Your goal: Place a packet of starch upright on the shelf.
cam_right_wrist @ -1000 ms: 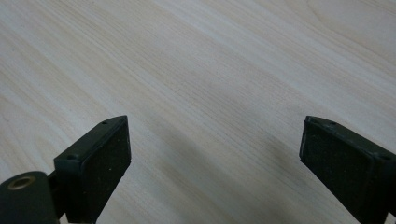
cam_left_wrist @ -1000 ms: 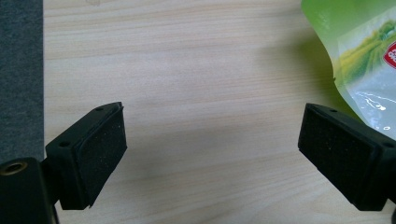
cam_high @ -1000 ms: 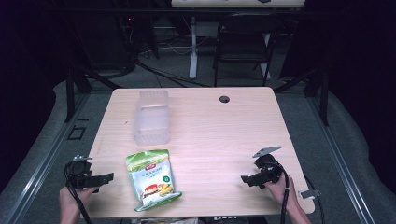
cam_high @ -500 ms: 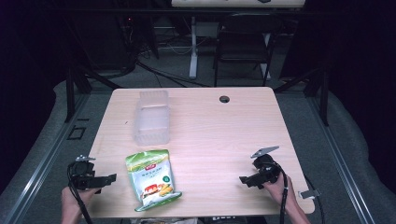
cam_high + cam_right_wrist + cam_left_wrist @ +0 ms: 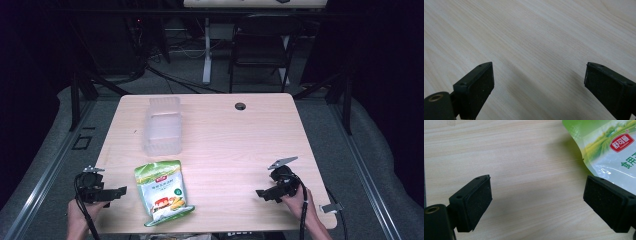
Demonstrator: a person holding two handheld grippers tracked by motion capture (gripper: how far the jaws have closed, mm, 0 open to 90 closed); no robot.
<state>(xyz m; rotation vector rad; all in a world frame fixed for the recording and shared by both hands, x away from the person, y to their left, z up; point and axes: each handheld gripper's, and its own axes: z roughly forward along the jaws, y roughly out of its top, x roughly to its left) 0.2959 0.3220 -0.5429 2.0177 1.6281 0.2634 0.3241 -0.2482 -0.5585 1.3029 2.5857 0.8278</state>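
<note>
— How will the pouch (image 5: 162, 191) handle?

— It lies flat on the bench (image 5: 235, 145) near the front edge, just beside the left gripper (image 5: 118, 191). I'd judge it light, soft and slick, its film apt to crumple and slide. Best pinched by the sealed edge or a corner.

— And the fingers?

— Both pairs spread wide, holding nothing; the right gripper (image 5: 260, 192) sits well apart over bare wood. A clear tub (image 5: 163, 125) stands farther back.

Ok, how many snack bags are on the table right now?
1. The green snack bag lies flat near the front edge of the table, just right of the left gripper and in front of the clear plastic box.
</note>
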